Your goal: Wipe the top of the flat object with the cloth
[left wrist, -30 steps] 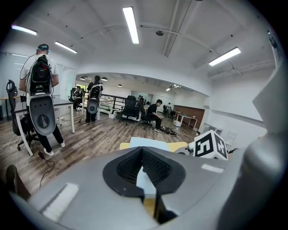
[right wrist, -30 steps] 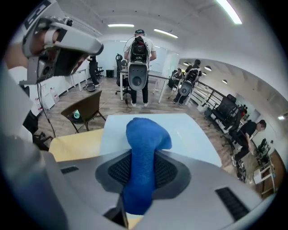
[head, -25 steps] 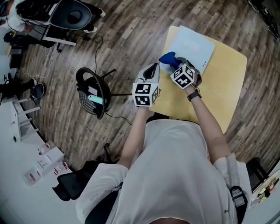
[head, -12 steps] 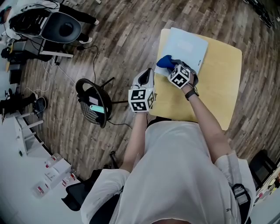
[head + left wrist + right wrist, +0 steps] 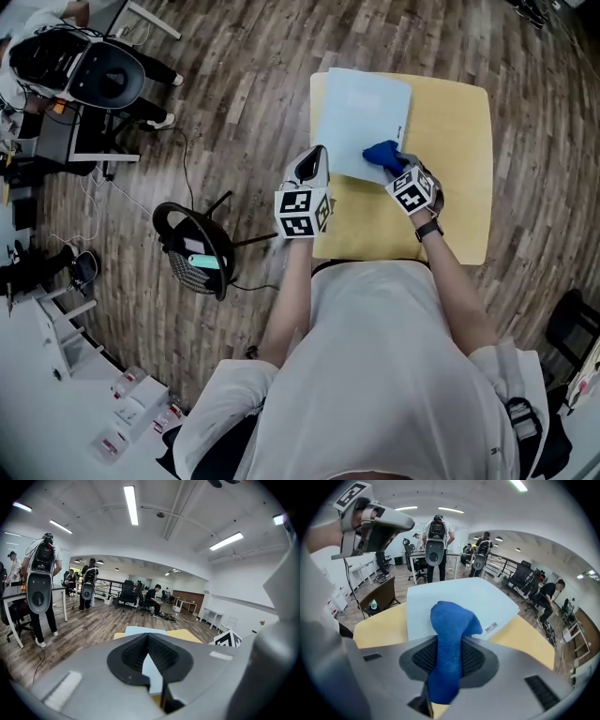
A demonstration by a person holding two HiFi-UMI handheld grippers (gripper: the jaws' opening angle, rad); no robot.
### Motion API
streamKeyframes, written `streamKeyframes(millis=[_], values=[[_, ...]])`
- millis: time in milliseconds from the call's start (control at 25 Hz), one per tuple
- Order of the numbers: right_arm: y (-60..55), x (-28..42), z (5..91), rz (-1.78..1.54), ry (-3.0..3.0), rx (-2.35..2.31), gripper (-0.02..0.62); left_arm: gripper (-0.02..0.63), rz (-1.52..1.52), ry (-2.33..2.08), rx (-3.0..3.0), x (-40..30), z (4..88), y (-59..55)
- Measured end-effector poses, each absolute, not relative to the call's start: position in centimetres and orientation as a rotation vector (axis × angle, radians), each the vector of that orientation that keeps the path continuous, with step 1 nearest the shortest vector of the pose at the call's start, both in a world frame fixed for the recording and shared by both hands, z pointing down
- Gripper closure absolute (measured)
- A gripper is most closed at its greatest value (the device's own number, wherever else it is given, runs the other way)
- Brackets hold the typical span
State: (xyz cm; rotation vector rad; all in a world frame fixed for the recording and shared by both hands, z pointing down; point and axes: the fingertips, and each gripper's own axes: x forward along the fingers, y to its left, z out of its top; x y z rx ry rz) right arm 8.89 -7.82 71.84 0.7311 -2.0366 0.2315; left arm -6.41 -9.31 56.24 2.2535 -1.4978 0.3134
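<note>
A pale blue flat object point(image 5: 361, 122) lies on the far left part of a yellow table point(image 5: 450, 169). My right gripper point(image 5: 398, 169) is shut on a blue cloth point(image 5: 382, 155), which rests on the flat object's near right part. In the right gripper view the cloth point(image 5: 450, 625) bulges out between the jaws over the flat object point(image 5: 454, 595). My left gripper point(image 5: 314, 161) hangs at the table's left edge, off the flat object, jaws closed with nothing in them. In its own view the left gripper point(image 5: 148, 637) points at the flat object point(image 5: 140, 631).
A black round stool point(image 5: 192, 248) stands on the wooden floor left of the table. People wearing backpack rigs point(image 5: 436, 541) stand beyond the table by desks. The table's right half point(image 5: 459, 216) is bare yellow.
My right gripper has carried the cloth to the right across the flat object, from its near left corner to its near right side. The left gripper has stayed by the table's left edge.
</note>
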Motion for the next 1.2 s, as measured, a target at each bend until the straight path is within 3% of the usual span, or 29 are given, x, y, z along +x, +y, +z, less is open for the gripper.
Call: streamKeyframes(millis=[200, 560, 720, 920, 1200], values=[[-8.3, 7.7, 71.3, 0.223, -1.984, 0.719, 0.485, 0.601, 0.309, -1.526, 2.239, -7.5, 56.2, -8.7], [-9.1, -8.6, 70.1, 0.067, -2.151, 0.432, 0.485, 0.601, 0.276, -1.724, 2.054, -15.9, 56.5, -6.2], [-9.4, -12.3, 71.6, 0.037, -2.137, 0.343, 0.485, 0.601, 0.271, -1.765, 2.010, -18.1, 56.7, -5.0], [-9.0, -9.5, 71.8, 0.051, -2.139, 0.382, 0.485, 0.601, 0.268, -1.739, 2.030, -17.7, 57.2, -5.5], [-7.0, 2.9, 72.2, 0.190, -2.069, 0.601, 0.485, 0.601, 0.264, -1.606, 2.149, -12.4, 57.3, -9.1]])
